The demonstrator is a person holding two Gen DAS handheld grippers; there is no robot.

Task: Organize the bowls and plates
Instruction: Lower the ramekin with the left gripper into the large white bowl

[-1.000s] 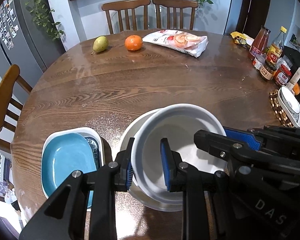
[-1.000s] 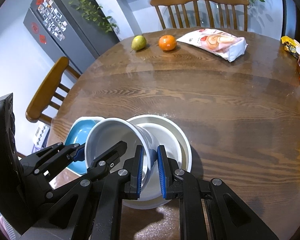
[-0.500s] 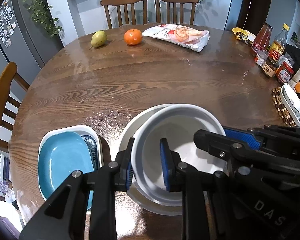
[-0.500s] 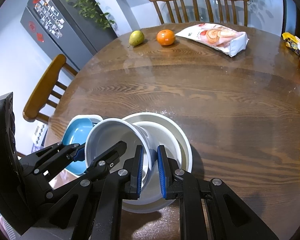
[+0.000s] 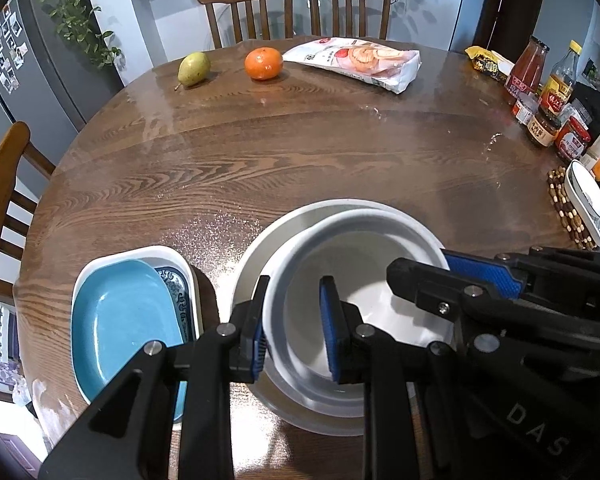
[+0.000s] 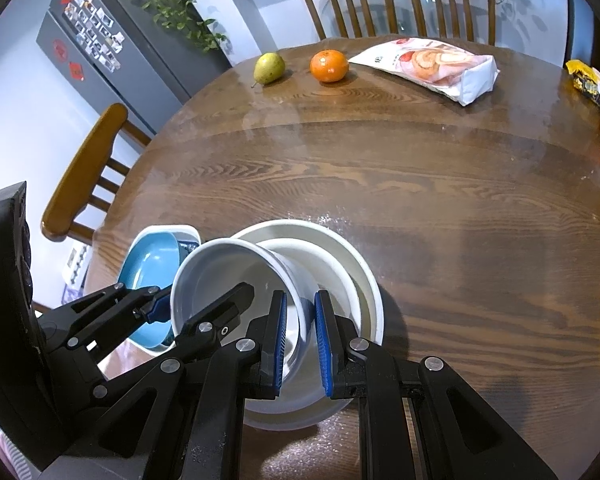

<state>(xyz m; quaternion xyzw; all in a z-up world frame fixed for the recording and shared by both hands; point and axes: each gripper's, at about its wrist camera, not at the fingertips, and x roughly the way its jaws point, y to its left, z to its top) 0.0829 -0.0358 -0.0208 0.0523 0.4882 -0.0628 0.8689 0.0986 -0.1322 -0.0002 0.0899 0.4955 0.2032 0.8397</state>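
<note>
Only text I can read: "DAS" in white on the right gripper (image 5: 452, 276) body, seen in left wrist view. Bottle and bag labels too small.

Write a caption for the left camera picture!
Both tongs grip a white bowl over a white plate, beside blue dishes.

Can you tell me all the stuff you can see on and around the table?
Table: 1, brown wood, round.
Bowl: 1, white, held at its rim by both tools, over the wide dish.
Wide dish: 1, white, near edge.
Blue dish: 1, in a white tray, near left.
Pear: 1, green, far side.
Orange: 1, beside the pear.
Snack bag: 1, white, far side.
Bottles and jars: several, right edge.
Chairs: 3, wooden.
Fridge: 1, grey, left.
Left tool: black, blue pads.
Right tool: the same.
</note>
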